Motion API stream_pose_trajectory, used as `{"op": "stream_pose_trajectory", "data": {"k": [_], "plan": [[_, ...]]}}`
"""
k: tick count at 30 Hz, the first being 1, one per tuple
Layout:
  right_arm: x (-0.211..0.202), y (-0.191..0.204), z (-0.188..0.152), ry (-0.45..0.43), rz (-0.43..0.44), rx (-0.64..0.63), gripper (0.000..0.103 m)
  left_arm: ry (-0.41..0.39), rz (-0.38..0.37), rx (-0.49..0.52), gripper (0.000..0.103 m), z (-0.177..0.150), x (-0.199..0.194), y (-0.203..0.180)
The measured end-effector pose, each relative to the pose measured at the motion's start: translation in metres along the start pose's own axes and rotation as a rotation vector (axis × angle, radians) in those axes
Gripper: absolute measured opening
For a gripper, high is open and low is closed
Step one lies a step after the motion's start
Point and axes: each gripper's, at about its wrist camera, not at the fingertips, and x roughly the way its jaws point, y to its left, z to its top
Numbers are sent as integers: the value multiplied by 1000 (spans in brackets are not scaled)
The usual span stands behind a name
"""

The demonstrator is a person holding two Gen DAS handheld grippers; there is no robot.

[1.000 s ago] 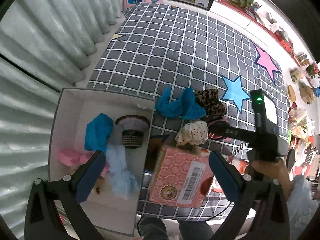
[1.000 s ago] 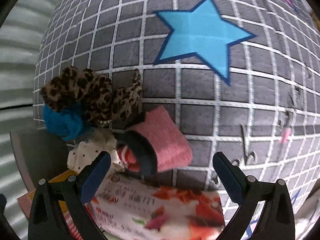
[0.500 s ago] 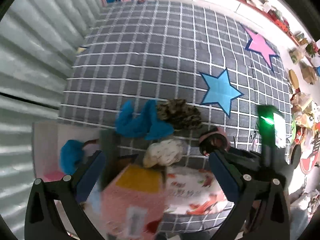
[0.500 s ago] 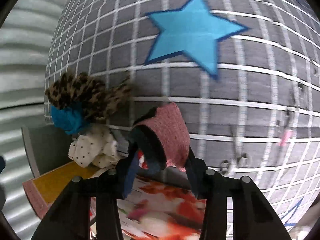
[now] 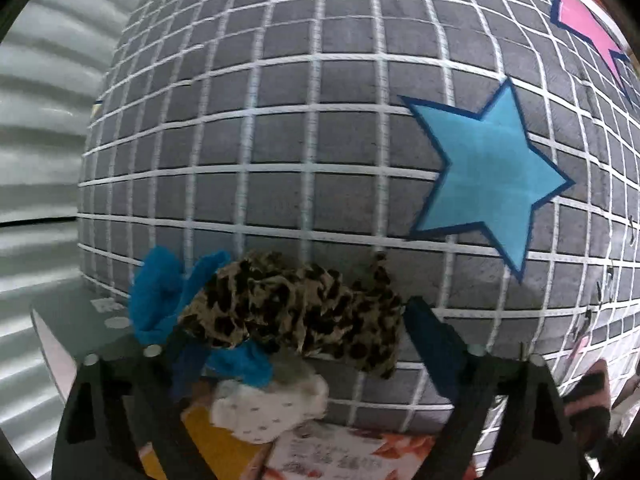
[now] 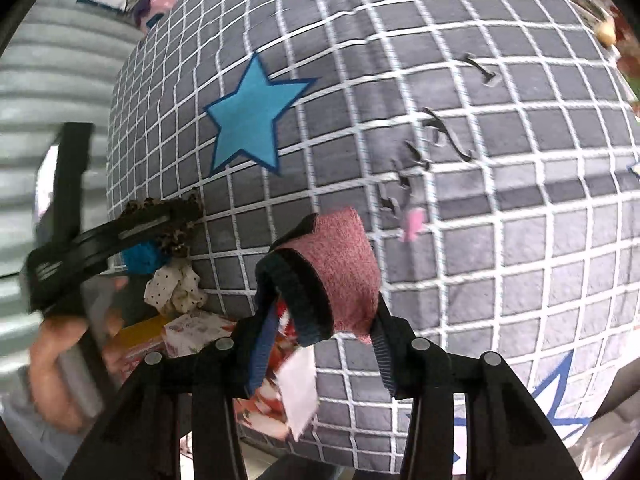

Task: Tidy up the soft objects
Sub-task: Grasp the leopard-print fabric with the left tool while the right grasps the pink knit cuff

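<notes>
A leopard-print cloth [image 5: 296, 312] lies on the grey checked mat, on top of a blue cloth [image 5: 160, 300], with a white dotted cloth [image 5: 268, 408] just in front. My left gripper [image 5: 304, 344] is open, its fingers either side of the leopard cloth. In the right wrist view the leopard cloth [image 6: 164, 220] sits under the left gripper. My right gripper [image 6: 320, 328] is shut on a pink sock with a dark cuff [image 6: 340, 272], held above the mat. That sock also shows at the left wrist view's right edge [image 5: 588, 400].
A blue star [image 5: 488, 176] and a pink star [image 5: 584, 20] are printed on the mat [image 5: 280, 140]. A floral packet [image 6: 192, 332] and a yellow-topped box [image 5: 224, 444] lie at the near edge. A white box wall [image 5: 52, 352] stands left. Grey curtains [image 5: 40, 120] hang behind.
My left gripper has swung from the white box down to the leopard cloth. My right gripper has closed on the pink sock and lifted it off the mat.
</notes>
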Motion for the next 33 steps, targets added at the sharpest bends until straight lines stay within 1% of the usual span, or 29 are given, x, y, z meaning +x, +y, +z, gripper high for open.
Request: {"op": "stream_pose_trajectory", "data": {"k": [2, 5, 6, 9, 12, 14, 16, 19, 22, 26, 29, 31, 32, 33], "plan": [[-3, -8, -2, -1, 5, 14, 46, -2, -29, 42, 86, -1, -1, -17], [-5, -16, -2, -1, 7, 33, 46, -26, -95, 116, 86, -4, -10, -50], [-7, -21, -2, 0, 5, 39, 46, -33, -97, 127, 86, -5, -12, -57], [-8, -26, -2, 0, 6, 55, 46, -86, -83, 147, 87, -11, -26, -72], [-13, -31, -1, -5, 8, 60, 46, -118, -63, 144, 87, -13, -34, -69], [-13, -31, -1, -9, 8, 60, 46, -109, -61, 123, 88, -10, -34, -58], [-12, -31, 1, -9, 11, 62, 46, -88, -75, 105, 88, -8, -29, -44], [-7, -31, 1, -6, 10, 63, 46, -80, -68, 113, 88, -12, -21, -38], [-6, -33, -1, -3, 6, 63, 46, -81, -59, 139, 88, -13, -15, -53], [-10, -38, -4, -5, 2, 68, 46, -75, -50, 163, 88, -6, -6, -83], [-15, -42, -5, -13, 2, 71, 46, -59, -23, 179, 86, -5, 0, -88], [-18, -44, -5, -19, 3, 73, 46, -47, -11, 170, 74, -5, 8, -94], [-19, -44, -6, -22, 2, 73, 46, -51, -26, 159, 66, -5, 8, -92], [-21, -44, -6, -26, 4, 74, 46, -52, -20, 158, 50, -4, 9, -88]]}}
